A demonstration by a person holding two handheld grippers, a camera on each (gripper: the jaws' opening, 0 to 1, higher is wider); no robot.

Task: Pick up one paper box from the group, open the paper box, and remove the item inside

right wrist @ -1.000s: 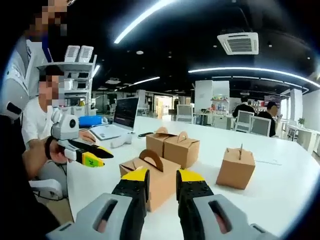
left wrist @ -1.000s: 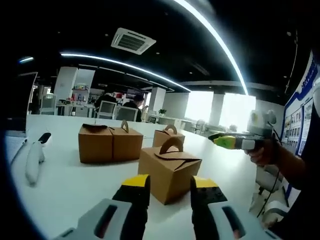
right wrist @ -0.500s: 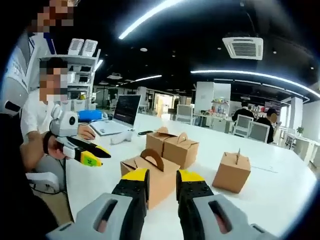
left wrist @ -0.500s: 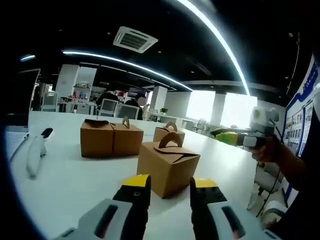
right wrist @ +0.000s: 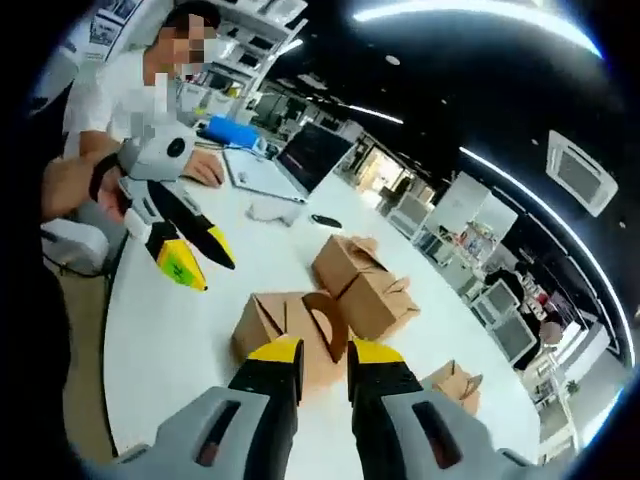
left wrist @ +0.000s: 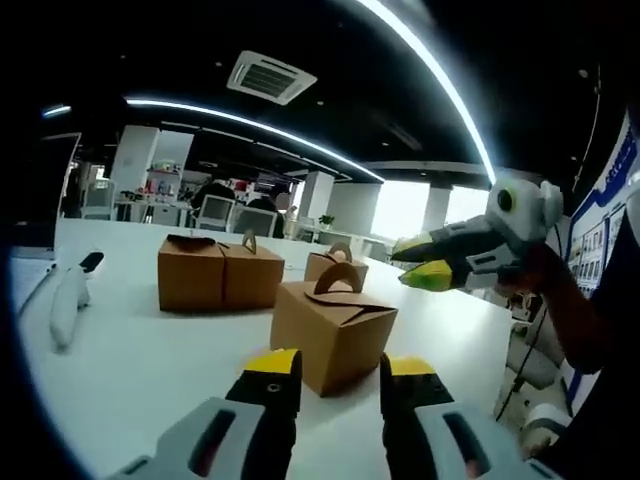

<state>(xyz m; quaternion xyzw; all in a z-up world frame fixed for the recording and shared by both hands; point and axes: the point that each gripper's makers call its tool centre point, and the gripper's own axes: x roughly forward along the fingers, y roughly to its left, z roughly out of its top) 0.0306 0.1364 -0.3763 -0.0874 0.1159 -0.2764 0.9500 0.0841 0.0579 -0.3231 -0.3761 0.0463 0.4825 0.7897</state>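
Four boxes (left wrist: 333, 335) — grippers parted, empty.

The boxes (left wrist: 333, 332) are showing matt brown cardboard, plain and unprinted, with creased flaps and cut-out handles (the same dull finish on the near box (right wrist: 290, 330) in the right gripper view). The table (left wrist: 130, 370) is looking smooth and white, giving off a soft sheen under the ceiling lights. Both the left gripper (left wrist: 340, 375) and the right gripper (right wrist: 318, 358) are showing grey moulded plastic bodies with black jaws capped in yellow, slightly glossy.
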